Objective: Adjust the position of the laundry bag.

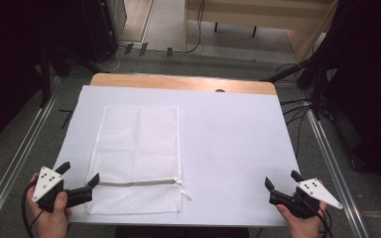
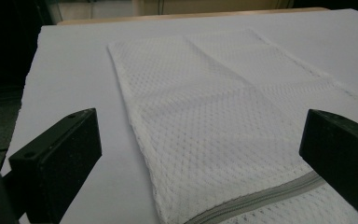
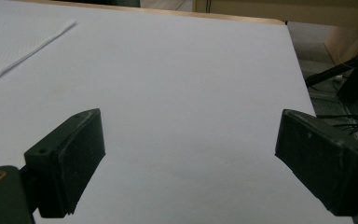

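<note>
A white mesh laundry bag [image 1: 139,153] lies flat on the left half of the white table cover [image 1: 228,144]. A grey zipper [image 1: 134,182] runs across it near the front, its pull [image 1: 180,182] at the right end. My left gripper [image 1: 79,177] is open at the bag's front left corner, one jaw over the bag's edge. In the left gripper view the mesh bag [image 2: 214,121] and its zipper [image 2: 261,198] lie between the wide-apart jaws. My right gripper [image 1: 283,181] stands open at the front right over bare cover [image 3: 186,93]. The bag's corner [image 3: 14,46] shows far left.
The wooden table edge [image 1: 183,82] shows at the back. Metal rails [image 1: 20,148] flank both sides of the table. Cables and stand legs [image 1: 302,94] lie on the floor to the right and behind. The person's hands [image 1: 52,220] hold both grippers at the front edge.
</note>
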